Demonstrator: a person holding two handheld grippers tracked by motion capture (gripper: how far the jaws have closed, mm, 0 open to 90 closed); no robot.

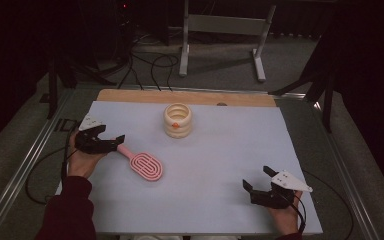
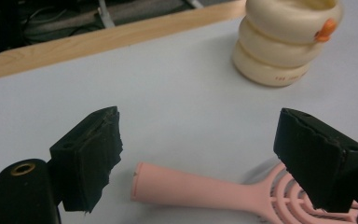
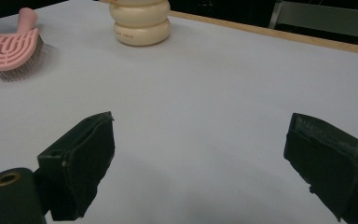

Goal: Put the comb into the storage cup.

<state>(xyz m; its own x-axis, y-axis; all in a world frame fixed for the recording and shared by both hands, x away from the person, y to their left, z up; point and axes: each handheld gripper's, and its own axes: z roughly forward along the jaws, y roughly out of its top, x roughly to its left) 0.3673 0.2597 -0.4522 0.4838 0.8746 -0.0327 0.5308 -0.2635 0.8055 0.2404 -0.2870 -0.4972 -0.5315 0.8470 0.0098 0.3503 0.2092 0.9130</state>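
White sheet (image 1: 220,165) covering the table carries a pink brush (image 1: 141,163), its handle lying between the left gripper's (image 1: 111,138) unclenched jaws, near a cream ringed container (image 1: 177,120) with illegible print, while the right gripper (image 1: 255,178) gapes wide.

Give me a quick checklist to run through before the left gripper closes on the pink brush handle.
1. Left gripper jaws apart wide enough for the handle: ok.
2. Pink brush handle lies between the jaws in the left gripper view, pads not yet pressing on it: ok.
3. Brush lies flat on the white table sheet, bristles down: ok.
4. Cream ringed container stands apart from the brush, out of the way: ok.
5. Right gripper open, holding nothing, far from the brush: ok.
6. Jaws low enough to catch the handle: cannot tell.
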